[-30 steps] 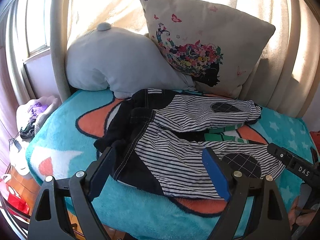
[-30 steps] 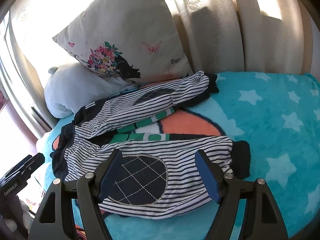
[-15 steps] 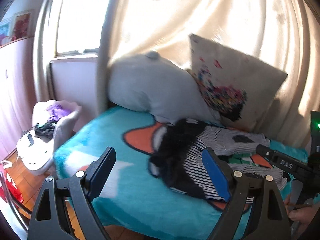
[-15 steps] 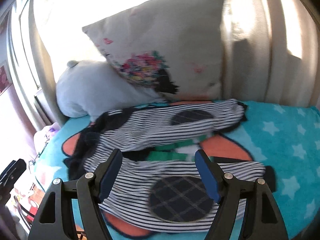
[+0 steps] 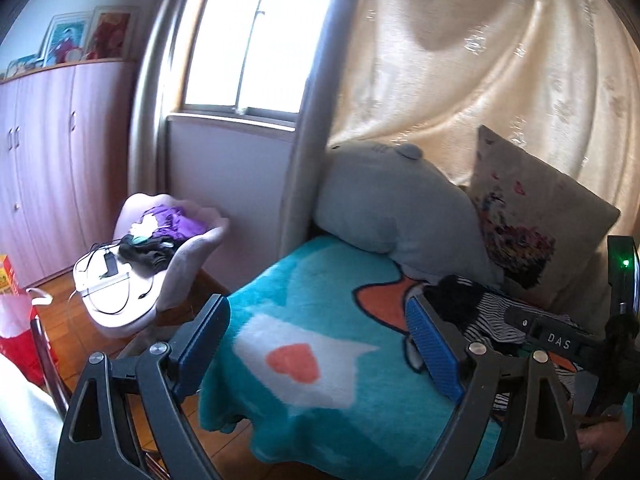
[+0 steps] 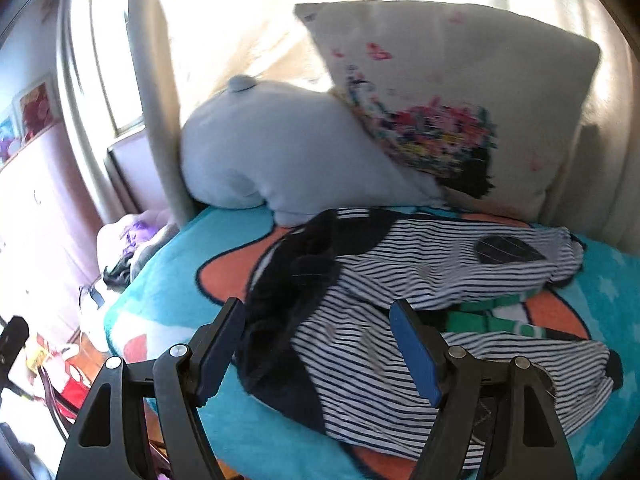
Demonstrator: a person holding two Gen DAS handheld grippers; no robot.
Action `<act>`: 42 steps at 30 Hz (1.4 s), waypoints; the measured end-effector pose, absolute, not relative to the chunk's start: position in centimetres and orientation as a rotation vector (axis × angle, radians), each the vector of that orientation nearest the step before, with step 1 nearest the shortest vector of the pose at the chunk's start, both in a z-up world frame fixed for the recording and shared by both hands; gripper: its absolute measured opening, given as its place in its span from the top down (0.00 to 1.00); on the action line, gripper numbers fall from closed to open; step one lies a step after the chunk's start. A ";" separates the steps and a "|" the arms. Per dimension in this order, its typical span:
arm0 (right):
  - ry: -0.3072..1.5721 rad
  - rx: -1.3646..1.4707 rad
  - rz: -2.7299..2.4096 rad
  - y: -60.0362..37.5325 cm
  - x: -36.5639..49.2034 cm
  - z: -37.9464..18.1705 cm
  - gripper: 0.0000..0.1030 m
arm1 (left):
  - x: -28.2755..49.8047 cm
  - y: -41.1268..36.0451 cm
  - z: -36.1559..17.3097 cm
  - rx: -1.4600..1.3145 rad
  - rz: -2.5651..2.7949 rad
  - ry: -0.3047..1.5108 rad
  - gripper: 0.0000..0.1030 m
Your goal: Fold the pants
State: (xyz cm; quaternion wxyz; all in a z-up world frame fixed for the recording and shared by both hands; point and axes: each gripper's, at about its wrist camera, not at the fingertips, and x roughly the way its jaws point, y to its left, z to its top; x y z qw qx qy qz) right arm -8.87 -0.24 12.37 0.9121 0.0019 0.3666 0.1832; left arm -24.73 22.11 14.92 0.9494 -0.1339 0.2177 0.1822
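Observation:
Black-and-white striped pants (image 6: 420,280) with a dark waistband lie spread on the teal blanket (image 6: 168,276), both legs pointing right. My right gripper (image 6: 320,348) hovers open above the waist end with nothing between its blue pads. In the left wrist view my left gripper (image 5: 320,348) stands open over the blanket (image 5: 312,312) near the bed's left end, empty, well left of the pants (image 5: 480,312). The right gripper's black body (image 5: 560,340) partly hides the pants there.
A grey plush pillow (image 6: 280,148) and a floral cushion (image 6: 460,108) lean against cream curtains behind the pants. Left of the bed stands a chair with clothes and cables (image 5: 136,264), a red bag (image 5: 16,328) and wooden floor. Cupboards line the far left wall.
Both grippers have swung left along the bed. The left one now faces the bed's left end and the chair; the right one has moved from the leg's knee patch to the waist.

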 end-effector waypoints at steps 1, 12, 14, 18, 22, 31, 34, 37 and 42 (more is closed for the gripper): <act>0.757 0.003 0.383 0.2 -8.8 12.4 0.23 | -24.8 22.4 14.9 -0.279 0.380 0.442 0.14; 0.788 0.010 0.409 0.9 -8.3 11.3 0.23 | -24.5 22.5 14.7 -0.288 0.391 0.460 0.14; 0.794 0.024 0.400 0.2 -8.1 11.2 0.23 | -24.3 22.1 14.7 -0.283 0.385 0.463 0.14; 0.797 0.051 0.381 -1.3 -7.7 11.0 0.23 | -23.9 21.2 14.8 -0.276 0.375 0.472 0.14; 0.802 0.075 0.374 -2.6 -7.4 10.8 0.23 | -23.5 20.3 15.0 -0.268 0.369 0.479 0.14; 0.804 0.116 0.371 -5.3 -7.3 10.5 0.23 | -22.9 17.5 15.6 -0.226 0.337 0.488 0.14; 0.803 0.135 0.361 -6.5 -7.3 10.5 0.23 | -22.7 16.6 15.8 -0.213 0.322 0.490 0.14; 0.797 0.153 0.348 -8.0 -7.3 10.6 0.23 | -22.4 15.4 16.1 -0.199 0.303 0.494 0.14; 0.770 0.183 0.310 -11.1 -7.6 10.9 0.23 | -21.5 13.4 16.5 -0.166 0.267 0.504 0.14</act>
